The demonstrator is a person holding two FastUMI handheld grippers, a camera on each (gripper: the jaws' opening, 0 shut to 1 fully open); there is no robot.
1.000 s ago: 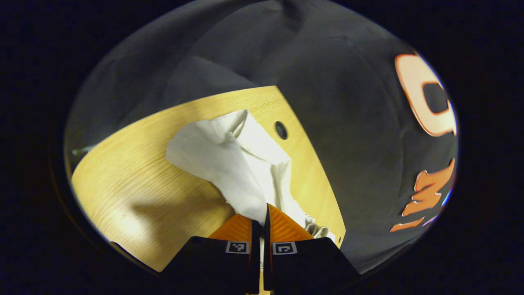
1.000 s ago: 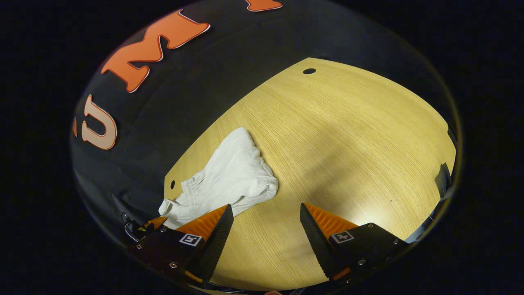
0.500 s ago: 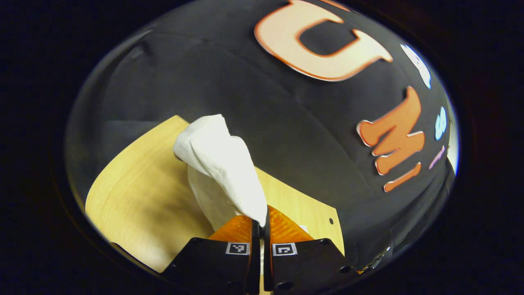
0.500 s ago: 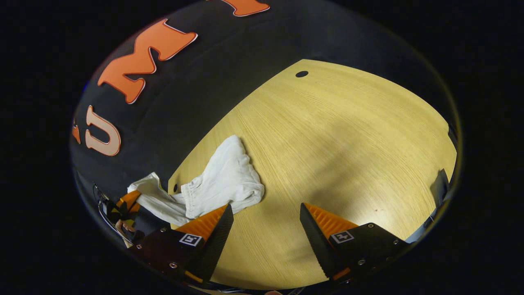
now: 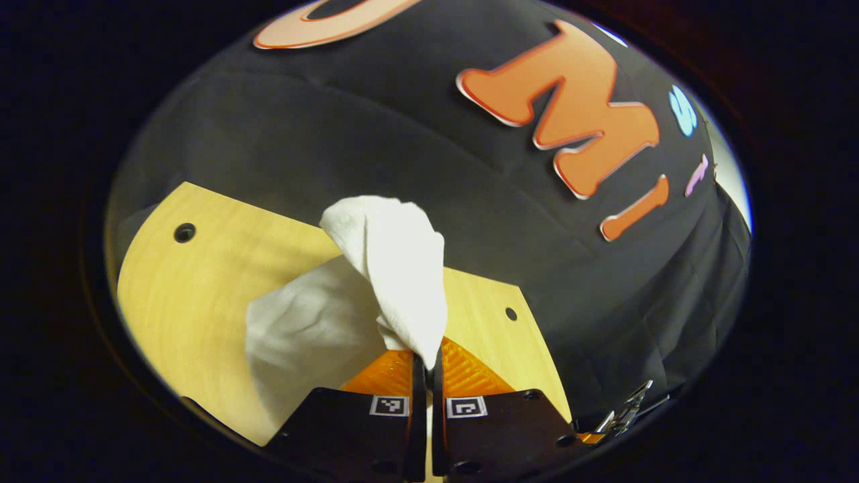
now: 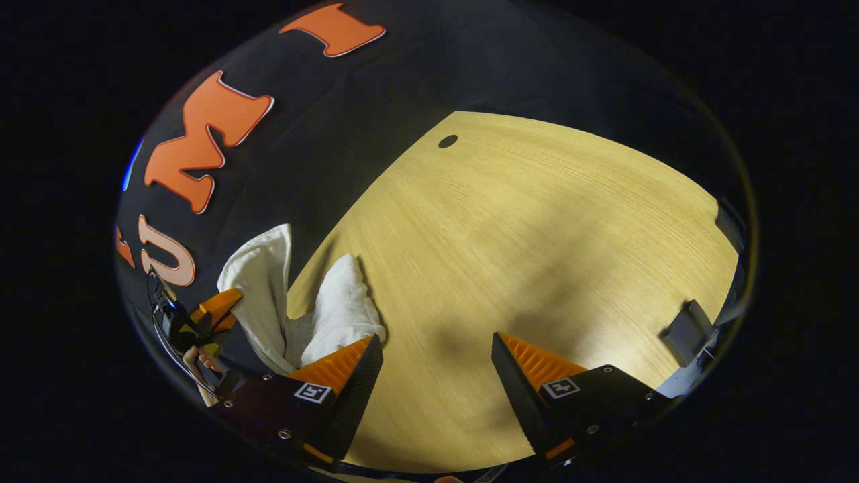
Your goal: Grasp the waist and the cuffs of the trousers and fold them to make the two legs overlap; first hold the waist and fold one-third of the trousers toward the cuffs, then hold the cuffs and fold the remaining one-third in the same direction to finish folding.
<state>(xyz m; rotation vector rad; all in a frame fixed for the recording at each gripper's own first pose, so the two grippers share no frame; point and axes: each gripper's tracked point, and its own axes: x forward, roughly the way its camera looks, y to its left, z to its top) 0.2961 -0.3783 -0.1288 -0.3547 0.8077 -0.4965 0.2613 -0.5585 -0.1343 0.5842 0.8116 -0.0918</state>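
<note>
the white trousers (image 5: 376,282) hang in a bunched fold from your left gripper (image 5: 427,359), raised above the near corner of the wooden table (image 5: 201,288), with the lower cloth trailing down toward the tabletop. your left gripper's fingers are pressed together and pinch an edge of the fabric between them. which part of the garment is pinched, waist or cuff, cannot be made out.

in the right gripper view, the trousers (image 6: 295,302) appear at the table's left edge, one part lifted and one part resting on the table (image 6: 537,235). this view also shows your left gripper (image 6: 215,312) from outside, farther off, with a hand (image 6: 201,365) partly cut off below it. your right gripper (image 6: 436,352) is spread wide, holds nothing and is poised above bare tabletop. a small dark object (image 6: 688,329) at the far table edge is too unclear to identify.
</note>
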